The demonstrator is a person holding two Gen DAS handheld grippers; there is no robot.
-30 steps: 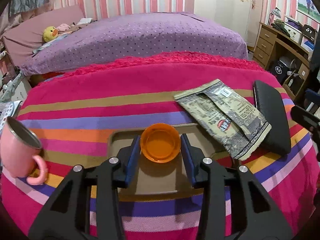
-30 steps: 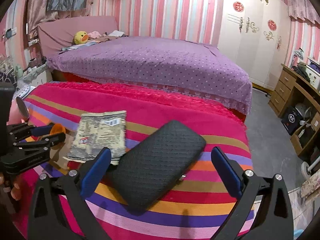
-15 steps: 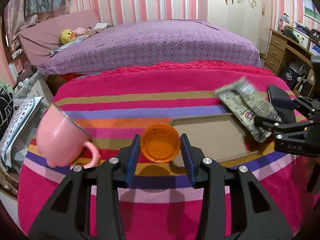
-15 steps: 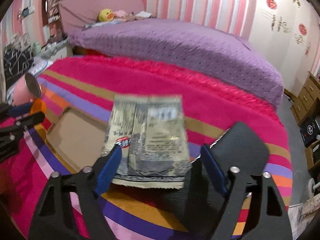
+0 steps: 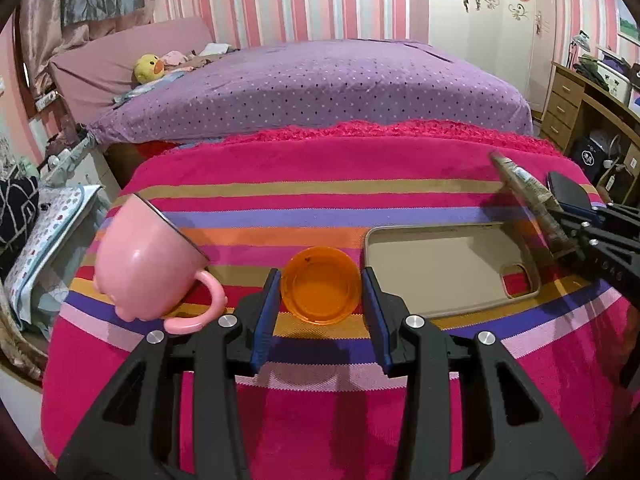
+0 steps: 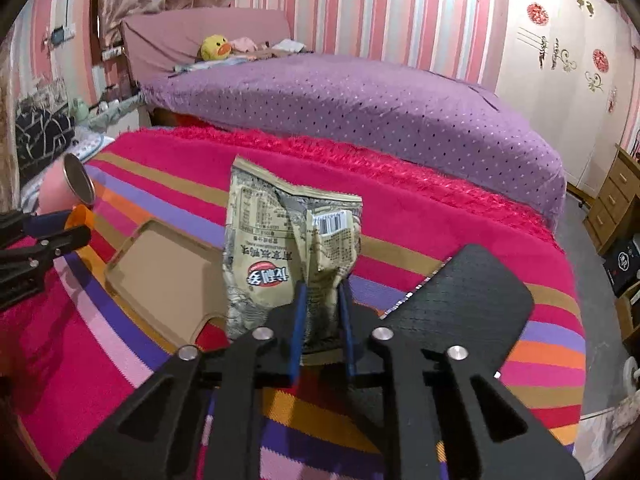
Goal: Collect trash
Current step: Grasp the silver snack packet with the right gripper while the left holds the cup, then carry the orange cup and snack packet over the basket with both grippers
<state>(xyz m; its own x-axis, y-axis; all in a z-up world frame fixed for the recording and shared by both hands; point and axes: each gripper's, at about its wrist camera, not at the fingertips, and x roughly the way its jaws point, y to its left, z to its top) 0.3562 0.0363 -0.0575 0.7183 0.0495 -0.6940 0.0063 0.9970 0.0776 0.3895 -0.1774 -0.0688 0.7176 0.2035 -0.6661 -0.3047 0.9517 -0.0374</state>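
Crumpled snack wrapper (image 6: 288, 248) pinched upright in right tool (image 6: 322, 332).

Snack wrapper (image 6: 280, 248), upside-down Chinese print in red oval, barcode, wording unreadable

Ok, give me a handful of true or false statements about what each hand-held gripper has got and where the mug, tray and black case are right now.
1. The right hand-held gripper is shut on the snack wrapper. True.
2. The left hand-held gripper holds the pink mug. False: it holds the orange lid; the mug lies tipped on the striped blanket beside it.
3. The beige tray has nothing lying in it. True.
4. The black textured case sits inside the tray. False: it lies on the blanket, to the right of the wrapper in the right wrist view.
5. The wrapper lies flat on the blanket. False: it stands up crumpled, pinched near its lower edge.
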